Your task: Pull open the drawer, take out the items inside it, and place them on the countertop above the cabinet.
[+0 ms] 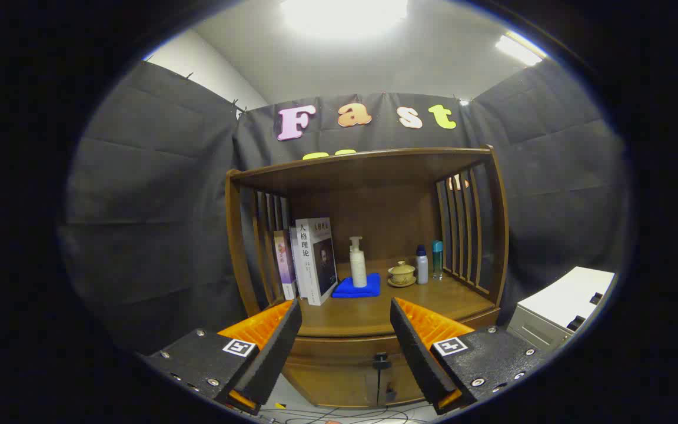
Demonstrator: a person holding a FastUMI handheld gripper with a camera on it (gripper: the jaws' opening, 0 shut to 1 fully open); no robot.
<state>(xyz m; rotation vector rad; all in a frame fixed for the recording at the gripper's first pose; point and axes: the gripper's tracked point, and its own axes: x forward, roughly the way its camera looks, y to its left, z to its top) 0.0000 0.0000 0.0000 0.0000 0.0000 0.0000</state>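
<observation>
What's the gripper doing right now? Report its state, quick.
Gripper: open, fingers spread apart, holding nothing, in front of the drawer, which looks closed.

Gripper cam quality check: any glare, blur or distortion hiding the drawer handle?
Gripper view: ceiling light blown out, no glare on the cabinet; fisheye bows the countertop edge; drawer handle small and dark but sharp, between the open gripper fingers; items on the shelf in focus.

Books (pixel 309 262) stood upright at the shelf's left. A white pump bottle (pixel 357 263) sat on a folded blue cloth (pixel 358 287) mid-shelf. Right of it a lidded ceramic cup (pixel 402 273), then two small bottles (pixel 428 262). White box (pixel 562 306) at far right.
</observation>
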